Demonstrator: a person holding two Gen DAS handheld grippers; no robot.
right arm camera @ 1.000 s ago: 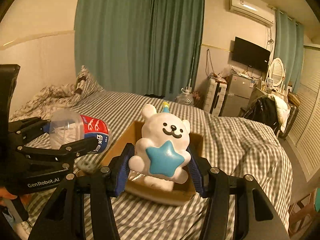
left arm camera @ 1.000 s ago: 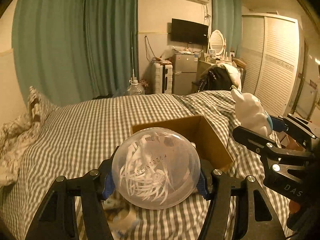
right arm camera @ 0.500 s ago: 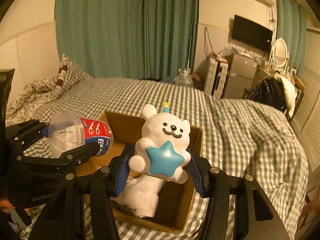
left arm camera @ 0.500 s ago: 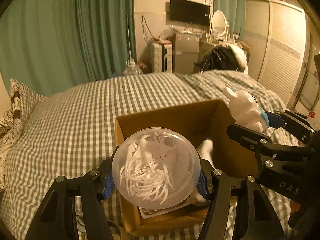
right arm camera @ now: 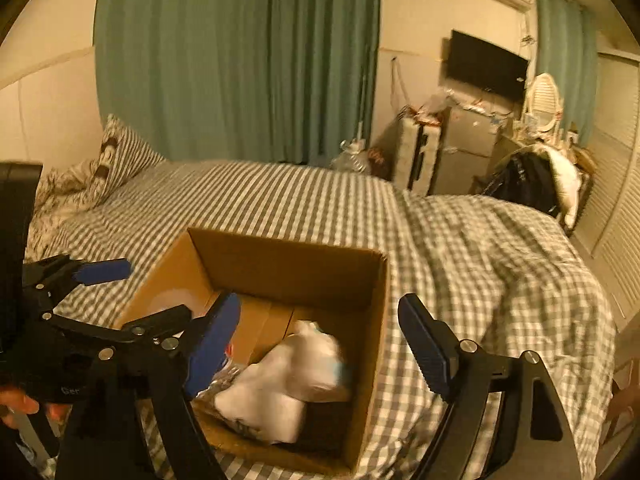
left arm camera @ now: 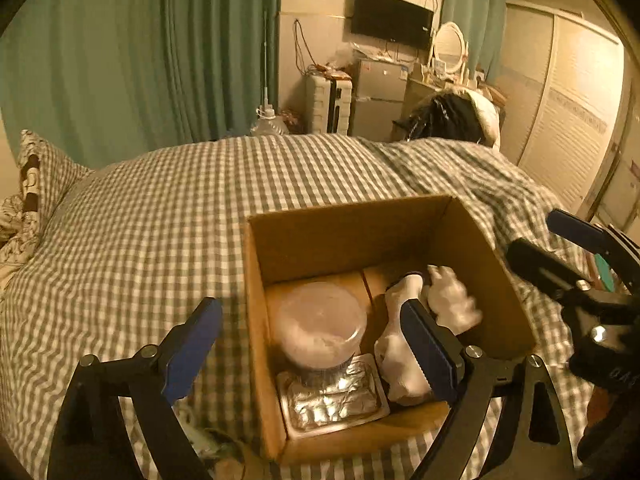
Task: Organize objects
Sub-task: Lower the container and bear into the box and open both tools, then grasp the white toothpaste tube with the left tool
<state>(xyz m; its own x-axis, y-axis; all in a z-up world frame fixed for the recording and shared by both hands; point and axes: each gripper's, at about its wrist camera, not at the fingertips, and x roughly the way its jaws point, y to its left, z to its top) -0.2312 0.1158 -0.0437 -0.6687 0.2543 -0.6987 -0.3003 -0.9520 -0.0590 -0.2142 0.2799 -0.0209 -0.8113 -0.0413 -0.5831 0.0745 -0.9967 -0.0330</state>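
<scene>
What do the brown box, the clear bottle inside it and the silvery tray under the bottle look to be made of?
Brown open-topped box: matte corrugated cardboard, judging by its creased floor flaps. Clear round bottle: likely thin translucent plastic; contents show through. Silvery crinkled tray: apparently aluminium foil, wrinkled with bright glints.

Brown cardboard box (left arm camera: 360,236) on grey-white checked bedspread (left arm camera: 160,224); teal curtains (left arm camera: 160,48).

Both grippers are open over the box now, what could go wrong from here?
The clear plastic bottle looks blurred in the cardboard box, above a foil tray; it may bounce or roll. The left gripper straddles the box's left wall, so withdrawing carelessly could snag it. The white bear toy may land crooked.
</scene>
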